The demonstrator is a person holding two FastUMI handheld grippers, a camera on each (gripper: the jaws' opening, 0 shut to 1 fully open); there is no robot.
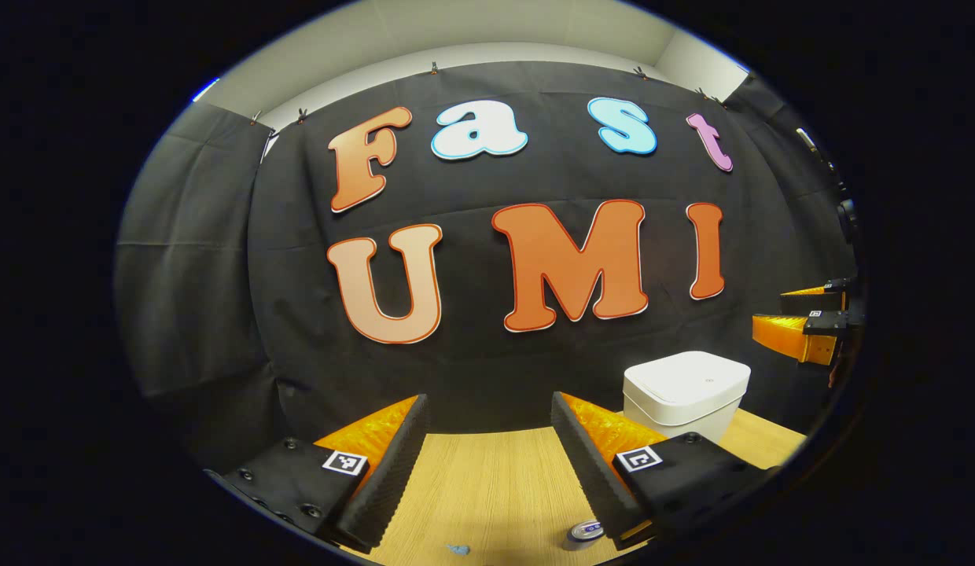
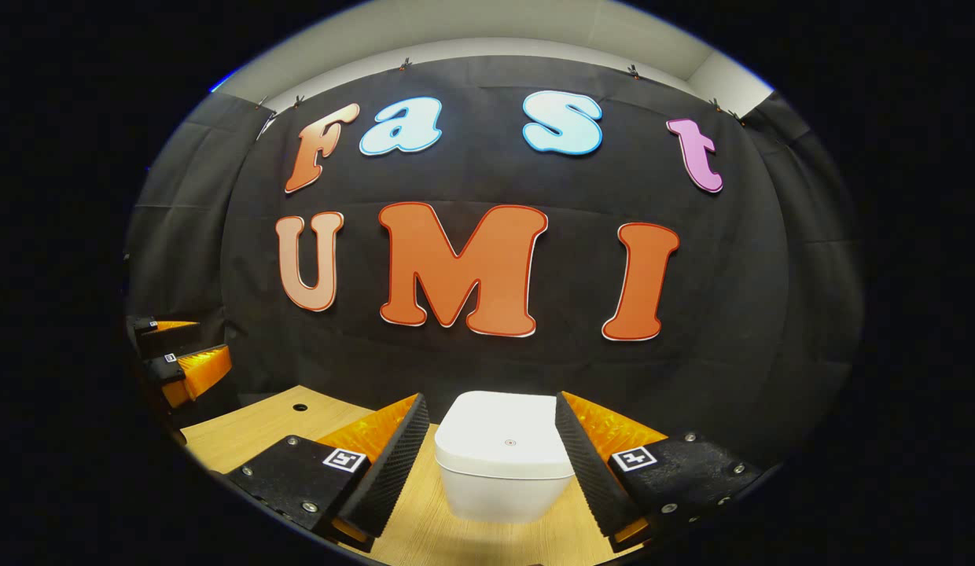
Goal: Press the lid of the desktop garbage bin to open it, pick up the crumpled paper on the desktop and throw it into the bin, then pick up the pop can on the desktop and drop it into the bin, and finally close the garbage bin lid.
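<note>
Left gripper view. The left gripper [image 1: 487, 452] hangs above the wooden table [image 1: 495, 479] with its two fingers spread wide and nothing between them. The white bin [image 1: 684, 393] stands on the table ahead and to the right, near the black cloth wall [image 1: 204, 314], its lid [image 1: 688, 377] lying flat and closed. At the lower edge, just beside the inner side of the right-hand finger, the top of the pop can [image 1: 583, 533] shows; most of it is cut off by the edge of the view. A small bluish scrap [image 1: 458, 549] lies on the table to the left of the can; whether it is the crumpled paper cannot be told. The right gripper [image 1: 806, 318] appears at the far right edge, raised above the bin's level, its fingers apart.

Right gripper view. The right gripper [image 2: 487, 452] is likewise open wide and holds nothing. The bin [image 2: 503, 464] stands straight ahead, seen between the two fingers but beyond them and untouched, lid [image 2: 503, 440] closed. The left gripper [image 2: 185, 358] shows at the left edge, well apart from the bin. A small dark hole [image 2: 300, 408] marks the table [image 2: 244, 432] near it.
</note>
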